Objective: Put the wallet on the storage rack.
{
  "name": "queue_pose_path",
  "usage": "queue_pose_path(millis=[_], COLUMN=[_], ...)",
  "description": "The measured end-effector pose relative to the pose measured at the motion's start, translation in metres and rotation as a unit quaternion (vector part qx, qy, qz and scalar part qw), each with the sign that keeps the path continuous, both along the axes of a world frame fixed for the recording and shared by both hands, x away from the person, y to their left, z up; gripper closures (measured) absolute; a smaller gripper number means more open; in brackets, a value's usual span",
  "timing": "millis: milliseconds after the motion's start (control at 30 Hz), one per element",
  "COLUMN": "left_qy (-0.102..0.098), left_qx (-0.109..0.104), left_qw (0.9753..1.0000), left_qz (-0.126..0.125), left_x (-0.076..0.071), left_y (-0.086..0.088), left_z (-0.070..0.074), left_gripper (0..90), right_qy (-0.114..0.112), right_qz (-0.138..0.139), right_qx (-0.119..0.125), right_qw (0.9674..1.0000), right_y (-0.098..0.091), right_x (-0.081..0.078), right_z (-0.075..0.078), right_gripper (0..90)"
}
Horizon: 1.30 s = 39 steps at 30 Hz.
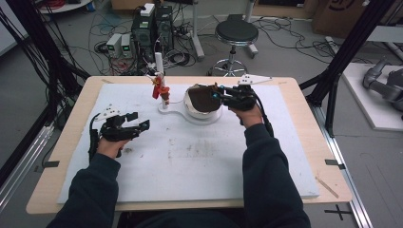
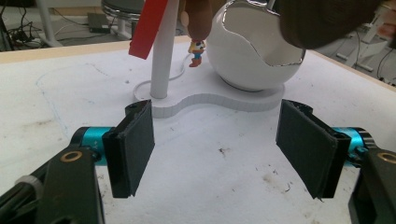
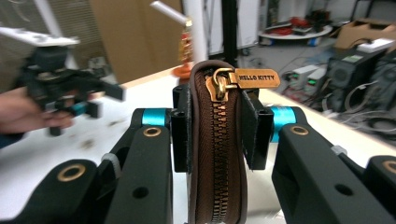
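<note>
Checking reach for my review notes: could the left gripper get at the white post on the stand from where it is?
Probably yes. The left gripper is open with nothing between its jaws, and the white post stands ahead across bare mat; the red tag hangs higher up.

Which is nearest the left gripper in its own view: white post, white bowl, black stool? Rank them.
1. white post, just ahead, on the stand's left end.
2. white bowl, farther back, to the right.
3. black stool, on the floor past the table.

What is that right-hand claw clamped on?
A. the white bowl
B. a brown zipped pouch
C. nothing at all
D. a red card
B: the right claw has its pads pressed on both sides of a brown pouch with a brass zipper.
</note>
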<state>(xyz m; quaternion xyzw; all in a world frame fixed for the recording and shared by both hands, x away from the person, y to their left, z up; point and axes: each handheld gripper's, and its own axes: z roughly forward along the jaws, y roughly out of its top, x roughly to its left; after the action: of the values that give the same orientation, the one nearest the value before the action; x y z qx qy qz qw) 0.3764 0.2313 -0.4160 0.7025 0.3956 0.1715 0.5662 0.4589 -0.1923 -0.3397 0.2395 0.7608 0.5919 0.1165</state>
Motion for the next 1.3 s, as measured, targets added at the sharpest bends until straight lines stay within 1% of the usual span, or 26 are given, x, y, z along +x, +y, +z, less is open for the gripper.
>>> queue_pose_path(millis=[33,167,233,300,367,433,467,500,600,633,667,700,733,767,800,867,933,1000,1033,1067,1133,1200,1233,1267,1300], left_qy=[0.0,0.003,0.003,0.004,0.005,0.005,0.005,0.006,0.006,0.007,0.007,0.007,0.008,0.008,0.008,0.009,0.009,0.01,0.01,0.01,0.01,0.01,0.01,0.01,0.009], left_qx=[0.001,0.0,0.001,0.001,0.001,0.002,0.002,0.002,0.0,0.0,0.0,-0.001,0.0,0.0,-0.001,-0.002,-0.002,-0.002,-0.003,-0.003,-0.002,-0.005,-0.006,-0.006,-0.007], left_qw=[1.0,1.0,1.0,1.0,1.0,1.0,1.0,1.0,1.0,1.0,1.0,1.0,1.0,1.0,1.0,1.0,1.0,0.9999,0.9999,0.9999,0.9999,0.9999,0.9999,0.9999,0.9999], left_qz=[-0.001,-0.002,-0.003,-0.003,-0.003,-0.004,-0.003,-0.003,-0.002,-0.002,-0.002,-0.001,-0.001,-0.001,0.0,-0.001,-0.001,-0.002,-0.002,-0.001,0.0,-0.001,0.0,0.0,0.0], left_x=[0.0,0.0,0.0,-0.001,-0.001,-0.001,-0.001,-0.001,-0.001,-0.001,-0.001,-0.001,-0.001,-0.001,-0.001,-0.001,-0.001,-0.001,-0.001,-0.001,-0.001,-0.001,-0.001,-0.001,0.0], left_y=[0.0,0.0,0.0,0.0,0.0,0.001,0.001,0.001,0.001,0.001,0.001,0.001,0.001,0.001,0.001,0.001,0.001,0.0,0.0,0.0,0.001,0.001,0.002,0.002,0.002], left_z=[0.0,-0.001,-0.001,-0.002,-0.002,-0.002,-0.002,-0.002,-0.002,-0.002,-0.002,-0.003,-0.003,-0.003,-0.003,-0.003,-0.003,-0.003,-0.003,-0.003,-0.003,-0.003,-0.003,-0.003,-0.003], left_gripper=[27.8,27.9,28.2,28.3,28.3,28.4,28.4,28.4,28.4,28.4,28.5,28.5,28.4,28.5,28.5,28.5,28.5,28.5,28.5,28.5,28.5,28.5,28.5,28.5,28.5], right_qy=[-0.001,-0.019,-0.017,-0.01,-0.009,-0.014,-0.016,-0.011,0.01,0.009,0.007,0.011,0.013,0.011,0.009,-0.002,-0.005,0.0,0.003,0.007,0.01,0.014,0.013,0.013,0.018], right_qz=[-0.003,-0.017,-0.018,-0.008,-0.003,-0.003,-0.002,-0.005,-0.027,-0.03,-0.033,-0.04,-0.047,-0.048,-0.05,-0.054,-0.056,-0.056,-0.058,-0.064,-0.066,-0.074,-0.075,-0.075,-0.076], right_qx=[-0.003,-0.019,-0.029,-0.041,-0.057,-0.063,-0.061,-0.056,-0.074,-0.085,-0.086,-0.084,-0.083,-0.083,-0.084,-0.112,-0.129,-0.151,-0.155,-0.15,-0.145,-0.146,-0.146,-0.146,-0.128], right_qw=[1.0,0.9995,0.9993,0.9991,0.9984,0.9979,0.998,0.9983,0.9968,0.9959,0.9957,0.9956,0.9953,0.9953,0.9952,0.9923,0.99,0.9869,0.9862,0.9866,0.9872,0.9865,0.9864,0.9864,0.9887], right_y=[0.003,0.014,0.018,0.019,0.022,0.023,0.023,0.022,0.019,0.017,0.016,0.014,0.011,0.008,0.006,0.004,0.004,0.005,0.006,0.006,0.006,0.005,0.004,0.004,-0.001], right_x=[0.005,0.021,0.027,0.031,0.034,0.035,0.036,0.037,0.039,0.038,0.037,0.036,0.035,0.033,0.031,0.025,0.02,0.02,0.02,0.021,0.022,0.022,0.022,0.022,0.02], right_z=[0.0,-0.007,-0.014,-0.022,-0.03,-0.034,-0.036,-0.037,-0.041,-0.041,-0.04,-0.039,-0.036,-0.034,-0.031,-0.025,-0.023,-0.024,-0.026,-0.027,-0.027,-0.027,-0.026,-0.026,-0.023], right_gripper=[69.8,69.8,69.7,69.6,69.4,69.1,68.9,68.3,63.2,61.9,59.5,55.1,56.0,58.3,62.0,77.5,84.6,85.6,85.5,85.5,85.4,84.4,82.5,82.5,81.1])
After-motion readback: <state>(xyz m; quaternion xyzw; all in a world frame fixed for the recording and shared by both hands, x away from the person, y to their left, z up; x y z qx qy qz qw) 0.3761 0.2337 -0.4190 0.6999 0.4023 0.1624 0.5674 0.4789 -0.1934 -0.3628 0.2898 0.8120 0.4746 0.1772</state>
